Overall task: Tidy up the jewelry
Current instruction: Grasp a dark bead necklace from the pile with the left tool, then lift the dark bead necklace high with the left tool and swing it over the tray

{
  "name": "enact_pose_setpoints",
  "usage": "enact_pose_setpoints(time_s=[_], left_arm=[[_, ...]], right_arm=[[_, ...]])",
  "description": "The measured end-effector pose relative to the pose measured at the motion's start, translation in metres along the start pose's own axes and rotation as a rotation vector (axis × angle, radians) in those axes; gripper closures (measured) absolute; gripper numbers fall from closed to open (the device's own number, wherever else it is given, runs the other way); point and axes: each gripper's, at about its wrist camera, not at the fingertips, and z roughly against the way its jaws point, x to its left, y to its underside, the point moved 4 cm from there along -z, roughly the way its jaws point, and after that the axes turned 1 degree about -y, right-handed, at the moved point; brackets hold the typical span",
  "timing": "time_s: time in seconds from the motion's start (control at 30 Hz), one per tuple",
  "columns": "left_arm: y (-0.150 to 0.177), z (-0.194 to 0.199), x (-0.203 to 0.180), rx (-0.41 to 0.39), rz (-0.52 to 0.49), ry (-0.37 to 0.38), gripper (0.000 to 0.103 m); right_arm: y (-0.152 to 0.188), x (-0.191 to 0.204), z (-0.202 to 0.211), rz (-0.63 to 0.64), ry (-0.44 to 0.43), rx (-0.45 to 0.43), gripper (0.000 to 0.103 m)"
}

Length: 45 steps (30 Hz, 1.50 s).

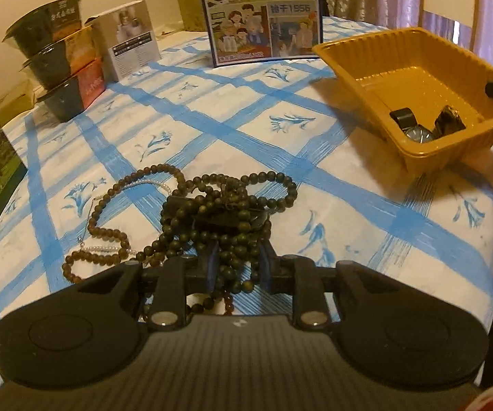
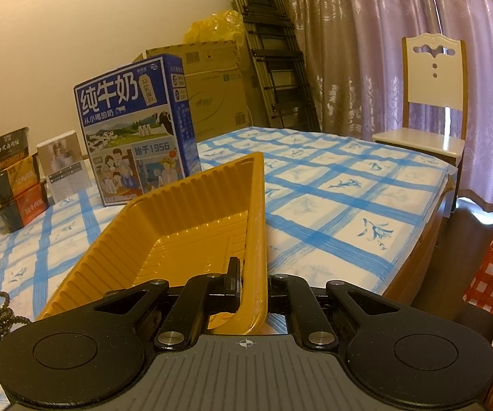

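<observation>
Yellow plastic tray (image 1: 414, 78) already held a wristwatch (image 1: 417, 133), so one piece was put away. The right tongs (image 2: 251, 284) pinched the tray's rim. The left tongs (image 1: 237, 267) were pinching a clump of dark bead necklaces (image 1: 212, 212), I think. A pearl strand (image 1: 109, 249) still lay on the bench (image 1: 349, 205).
</observation>
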Motion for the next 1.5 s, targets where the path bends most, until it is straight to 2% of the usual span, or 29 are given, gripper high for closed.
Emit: enact_pose_setpoints(time_s=[0.07, 0.17, 0.33, 0.53, 0.73, 1.03, 1.5], left_arm=[[-0.002, 0.000, 0.002, 0.006, -0.018, 0.022, 0.096], [-0.008, 0.005, 0.009, 0.002, -0.005, 0.043, 0.096], [-0.039, 0.035, 0.040, -0.059, 0.040, 0.058, 0.096], [-0.104, 0.097, 0.083, -0.187, 0.050, 0.037, 0.096], [-0.162, 0.154, 0.111, -0.282, 0.058, 0.021, 0.096], [-0.212, 0.217, 0.129, -0.383, 0.069, -0.004, 0.096], [-0.268, 0.277, 0.139, -0.511, 0.052, -0.084, 0.096]], right_arm=[[0.000, 0.000, 0.000, -0.001, 0.000, 0.000, 0.096], [0.000, 0.001, 0.000, -0.003, -0.001, 0.000, 0.096], [-0.002, 0.002, -0.001, 0.002, -0.004, 0.000, 0.096], [-0.004, 0.002, -0.004, 0.003, -0.009, 0.000, 0.096], [-0.006, 0.002, -0.003, 0.003, -0.012, -0.003, 0.096], [-0.007, 0.004, -0.005, 0.007, -0.014, -0.005, 0.096], [-0.008, 0.004, -0.006, 0.005, -0.014, -0.005, 0.096]])
